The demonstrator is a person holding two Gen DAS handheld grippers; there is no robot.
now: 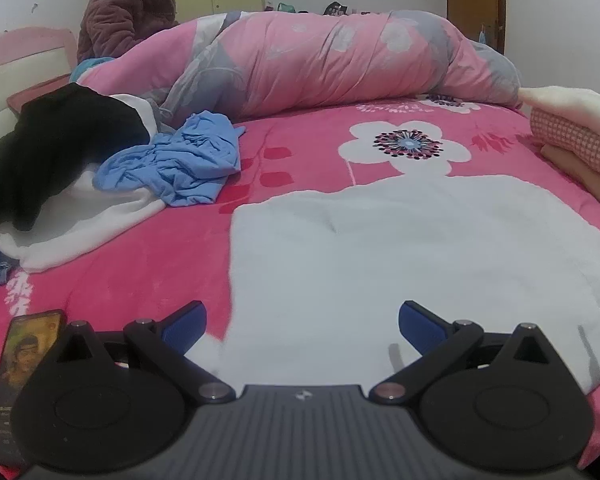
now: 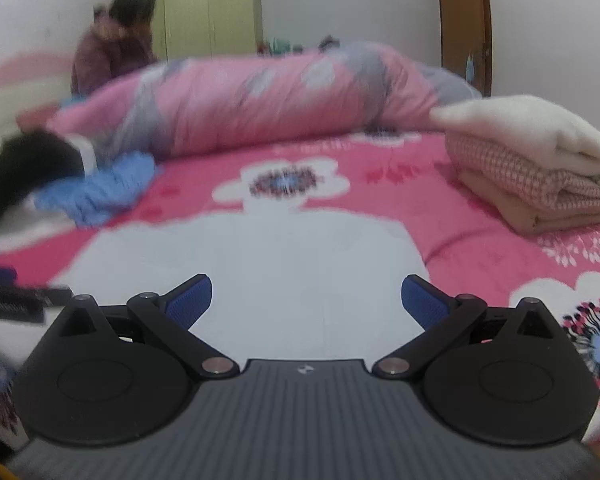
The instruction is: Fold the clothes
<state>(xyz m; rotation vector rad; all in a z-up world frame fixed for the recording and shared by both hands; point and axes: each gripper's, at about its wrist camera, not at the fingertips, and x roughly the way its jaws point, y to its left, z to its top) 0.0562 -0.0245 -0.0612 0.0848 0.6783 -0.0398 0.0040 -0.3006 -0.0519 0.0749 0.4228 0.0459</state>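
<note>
I've got both claws, left gripper point(image 1: 302, 322) and right gripper point(image 2: 306, 300), spread wide and empty over the flat white fleece garment point(image 1: 400, 248) mid-frame, probably so the edges are easy to grab; folded cream-and-checked stack point(image 2: 536, 160) parked right.

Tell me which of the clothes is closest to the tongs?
The flat white garment, spread out just ahead of the open left tongs. The crumpled blue garment and folded stack lie farther back.

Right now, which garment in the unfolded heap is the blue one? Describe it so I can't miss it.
On the pink flowered bedspread, find the heap at the left by the rolled quilt. The blue garment lies crumpled at its front edge: light blue, against black and white pieces.
</note>
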